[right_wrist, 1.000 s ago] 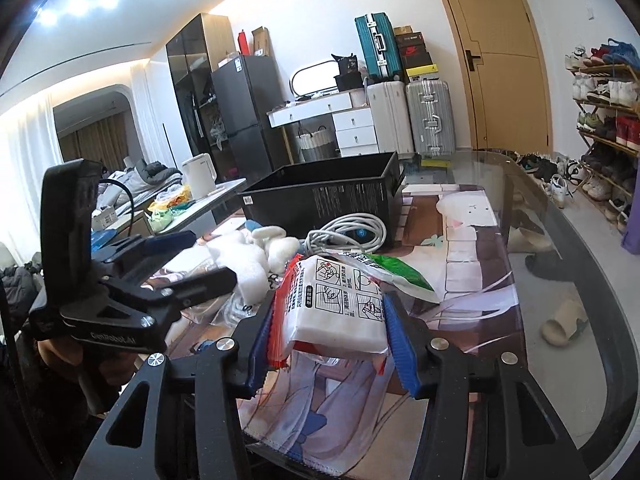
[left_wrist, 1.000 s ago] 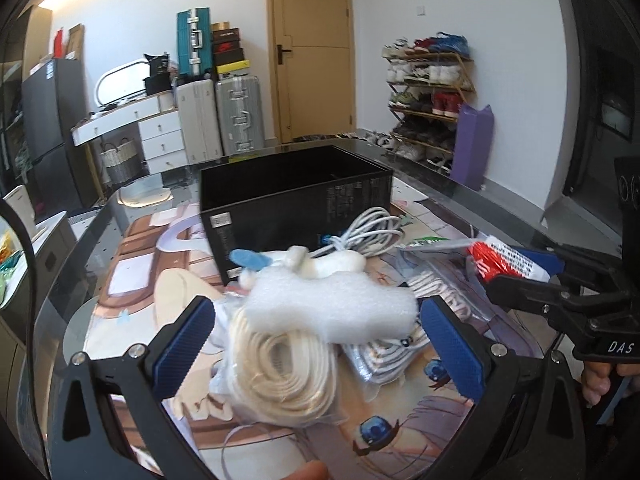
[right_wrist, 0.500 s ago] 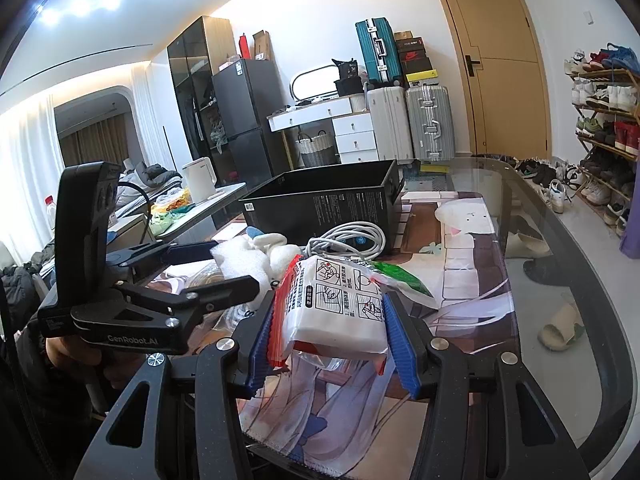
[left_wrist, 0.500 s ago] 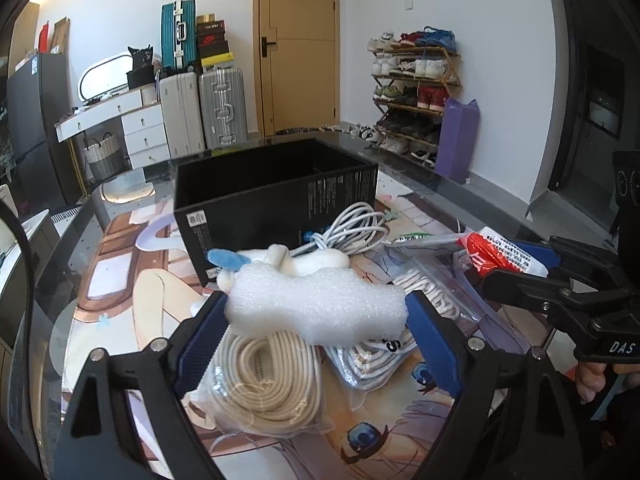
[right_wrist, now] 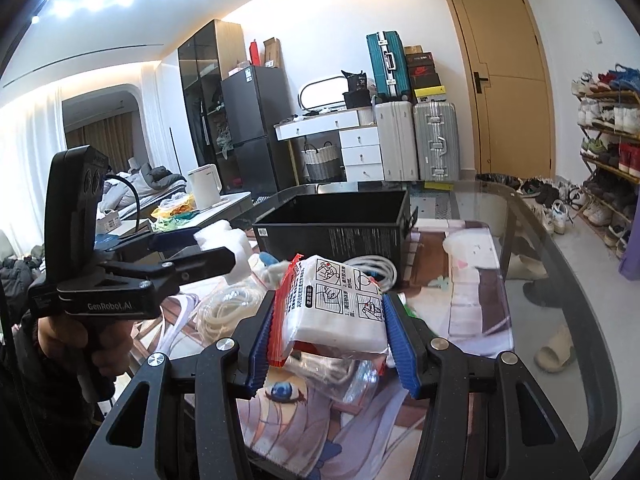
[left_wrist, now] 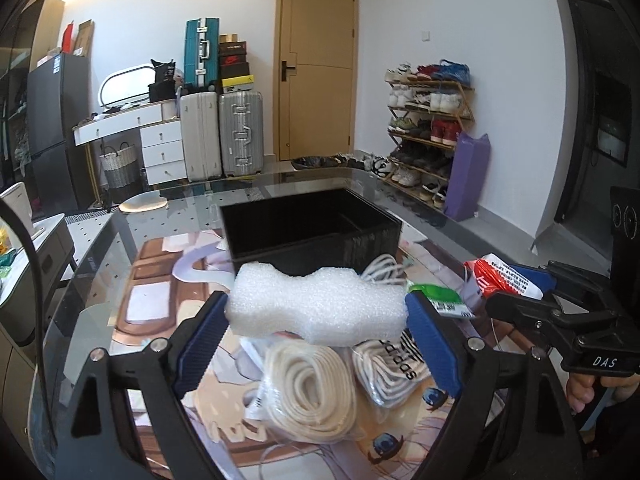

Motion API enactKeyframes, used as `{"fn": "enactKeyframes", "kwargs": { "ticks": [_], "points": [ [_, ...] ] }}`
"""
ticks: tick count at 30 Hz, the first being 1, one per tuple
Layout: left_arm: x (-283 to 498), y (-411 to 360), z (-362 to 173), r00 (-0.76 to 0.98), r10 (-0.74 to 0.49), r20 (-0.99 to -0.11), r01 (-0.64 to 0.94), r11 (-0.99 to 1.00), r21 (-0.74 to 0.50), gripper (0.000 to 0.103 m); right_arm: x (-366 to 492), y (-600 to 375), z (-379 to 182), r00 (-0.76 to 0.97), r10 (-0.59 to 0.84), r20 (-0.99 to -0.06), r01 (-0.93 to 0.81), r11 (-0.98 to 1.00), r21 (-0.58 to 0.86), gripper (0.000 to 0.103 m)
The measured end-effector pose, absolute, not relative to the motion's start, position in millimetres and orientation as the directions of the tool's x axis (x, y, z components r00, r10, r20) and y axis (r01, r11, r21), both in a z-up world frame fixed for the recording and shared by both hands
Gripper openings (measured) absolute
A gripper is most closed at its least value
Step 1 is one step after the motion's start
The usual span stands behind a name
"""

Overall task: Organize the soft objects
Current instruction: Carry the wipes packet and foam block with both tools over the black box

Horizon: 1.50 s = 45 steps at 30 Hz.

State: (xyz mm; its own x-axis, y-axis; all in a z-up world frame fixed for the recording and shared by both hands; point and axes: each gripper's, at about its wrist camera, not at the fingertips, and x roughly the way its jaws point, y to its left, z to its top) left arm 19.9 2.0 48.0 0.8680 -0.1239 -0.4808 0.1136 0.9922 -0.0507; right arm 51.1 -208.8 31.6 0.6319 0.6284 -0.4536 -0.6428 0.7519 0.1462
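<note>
Mid-carry: left gripper [left_wrist: 318, 312] clamped on foam [left_wrist: 316, 306], right gripper [right_wrist: 330, 322] squeezing packet [right_wrist: 340, 304]; next, over the box [left_wrist: 308, 232], release inside

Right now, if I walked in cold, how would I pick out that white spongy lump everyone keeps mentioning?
Find the open black box on the glass table with the cartoon-print mat. Just in front of it, raised above bagged coils of cream rope, the left tongs squeeze a white foam block between blue pads. It is the only unwrapped, bubbly-textured piece with a pinched waist.
</note>
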Motion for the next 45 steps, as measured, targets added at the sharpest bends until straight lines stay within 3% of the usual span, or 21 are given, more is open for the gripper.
{"fn": "enactKeyframes", "kwargs": {
  "ticks": [18, 45],
  "points": [
    [64, 37, 75, 0.908, -0.087, -0.410, 0.039, 0.992, -0.123, 0.088, 112, -167, 67, 0.621, 0.636, -0.459, -0.688, 0.722, 0.070, 0.052],
    [139, 23, 50, 0.858, -0.090, -0.506, 0.055, 0.995, -0.083, 0.088, 200, -130, 63, 0.565, 0.651, -0.508, -0.683, 0.714, 0.156, 0.052]
  ]
}}
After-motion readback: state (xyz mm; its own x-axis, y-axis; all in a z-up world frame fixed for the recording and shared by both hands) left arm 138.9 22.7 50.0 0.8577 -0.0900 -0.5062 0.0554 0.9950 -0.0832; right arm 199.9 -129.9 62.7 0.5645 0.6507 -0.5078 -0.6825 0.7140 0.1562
